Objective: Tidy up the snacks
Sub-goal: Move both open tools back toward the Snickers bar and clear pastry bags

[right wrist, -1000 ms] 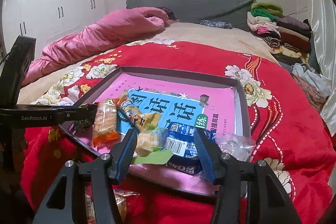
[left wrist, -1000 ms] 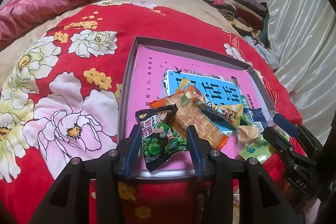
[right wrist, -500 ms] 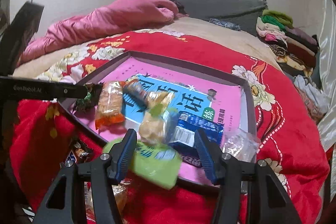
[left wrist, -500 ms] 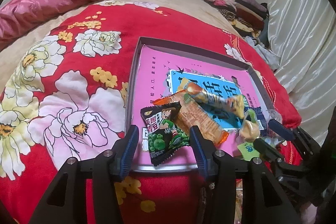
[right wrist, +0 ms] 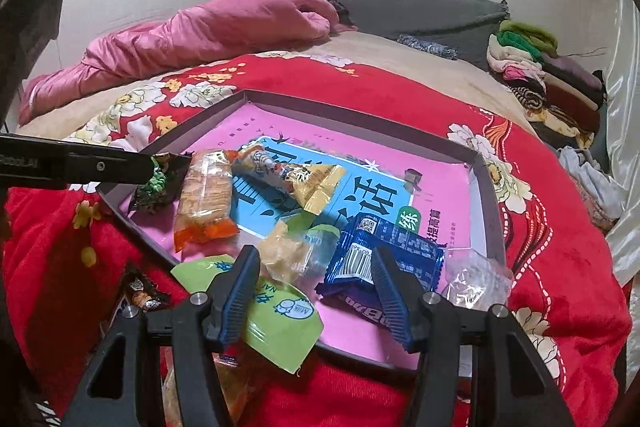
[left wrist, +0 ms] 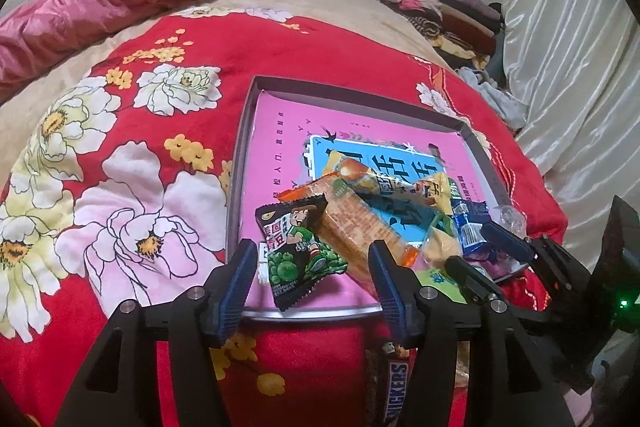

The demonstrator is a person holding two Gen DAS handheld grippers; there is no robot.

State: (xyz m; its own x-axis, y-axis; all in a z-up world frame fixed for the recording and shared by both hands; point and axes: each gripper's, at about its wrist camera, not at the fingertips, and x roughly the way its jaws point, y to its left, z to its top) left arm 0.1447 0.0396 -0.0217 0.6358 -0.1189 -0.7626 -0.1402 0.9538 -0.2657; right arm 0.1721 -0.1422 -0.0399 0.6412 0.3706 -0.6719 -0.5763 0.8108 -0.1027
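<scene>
A shallow grey box lid (left wrist: 352,95) (right wrist: 488,195) with a pink and blue printed floor lies on the red flowered blanket and holds several snacks. My left gripper (left wrist: 312,287) is open and empty, just in front of the green pea packet (left wrist: 298,247). An orange cracker pack (left wrist: 360,231) (right wrist: 204,199) and a yellow-ended stick pack (left wrist: 384,183) (right wrist: 288,175) lie beside it. My right gripper (right wrist: 316,291) is open and empty above a pale wrapped sweet (right wrist: 292,251), a blue packet (right wrist: 384,255) and a green packet (right wrist: 276,311) that overhangs the lid's near rim.
A Snickers bar (left wrist: 394,383) and other wrappers (right wrist: 140,291) lie on the blanket in front of the lid. A clear wrapper (right wrist: 476,279) sits in the lid's right corner. A pink duvet (right wrist: 208,35) and stacked clothes (right wrist: 552,83) lie at the back.
The green packet left my right gripper's jaws and landed over the lid's near rim. My left gripper pulled back from the pea packet, which stays in the lid.
</scene>
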